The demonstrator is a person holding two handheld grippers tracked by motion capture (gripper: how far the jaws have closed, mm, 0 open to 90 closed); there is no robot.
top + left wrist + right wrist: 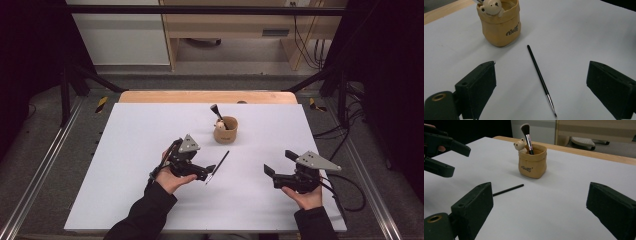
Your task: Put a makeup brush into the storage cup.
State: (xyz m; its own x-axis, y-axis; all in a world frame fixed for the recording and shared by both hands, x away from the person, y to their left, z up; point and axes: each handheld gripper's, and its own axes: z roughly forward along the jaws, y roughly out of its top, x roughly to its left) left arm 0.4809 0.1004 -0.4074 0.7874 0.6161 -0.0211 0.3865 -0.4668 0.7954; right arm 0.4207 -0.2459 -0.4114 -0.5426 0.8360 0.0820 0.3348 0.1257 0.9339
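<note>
1. Left gripper (210, 169): held low over the white worktop (140, 190), left of centre, aimed right and slightly far. Jaws stand wide apart and hold nothing. In the left gripper view they straddle the thin brush, one to each side, neither touching it.

2. Thin brush (540, 77): slim black handle, metal ferrule, fine pointed tip. Lies flat on the worktop just right of the left gripper, tip at the near end, butt end pointing far toward the pot. Not touching the pot.

3. Pot (225, 129): small tan holder with a bear figure (491, 5) on its rim, standing upright beyond the thin brush, about mid-worktop. A fluffy makeup brush (527, 135) already stands in it, leaning left.

4. Right gripper (270, 174): well apart, on the near right of the worktop, pointing left. Jaws open, empty, nothing between them.

5. Step in hand, as judged: the approach to pick up the thin brush with the left gripper, likely to stand it in the pot beside the makeup brush. Grasp not yet made.

6. Next move calls for: lowering the left jaws to worktop level across the handle, near its middle, then closing. Handle is thin and lies flat, so it may roll or slip out; a square, low grip matters.
</note>
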